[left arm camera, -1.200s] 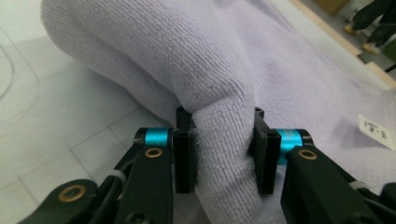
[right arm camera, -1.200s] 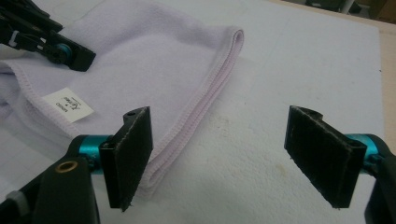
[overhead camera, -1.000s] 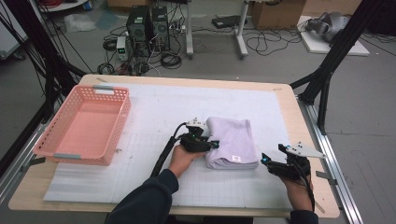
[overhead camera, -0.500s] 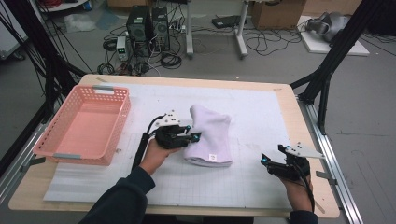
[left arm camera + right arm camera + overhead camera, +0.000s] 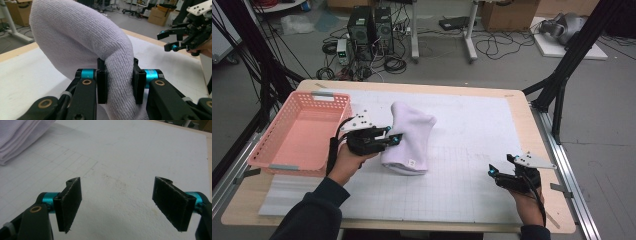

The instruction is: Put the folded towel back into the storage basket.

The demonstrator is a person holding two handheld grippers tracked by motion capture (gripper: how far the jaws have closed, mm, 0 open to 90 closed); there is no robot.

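My left gripper [image 5: 119, 85] was clamped on a thick fold of the white towel [image 5: 82, 42], its jaws having just been closing with the cloth bunched between the pads. In the high view that gripper [image 5: 393, 139] sat at the towel's [image 5: 408, 137] left edge, and the cloth stood up from the pinch in a tall hump while its lower end with the small label drooped to the white mat [image 5: 472, 125]. The towel lay just right of the pink basket [image 5: 264, 161], near its right wall but apart from it, with my hand between the two.

My right gripper [image 5: 117, 200] hung with its jaws spread wide and nothing between them, above bare mat. In the high view it [image 5: 493, 172] was near the table's [image 5: 517, 92] front right corner, well apart from the towel.

A broad stretch of mat lay clear between the towel and my right gripper, and more behind the towel up to the far wooden edge. To the left, the basket's wall closed off the room.
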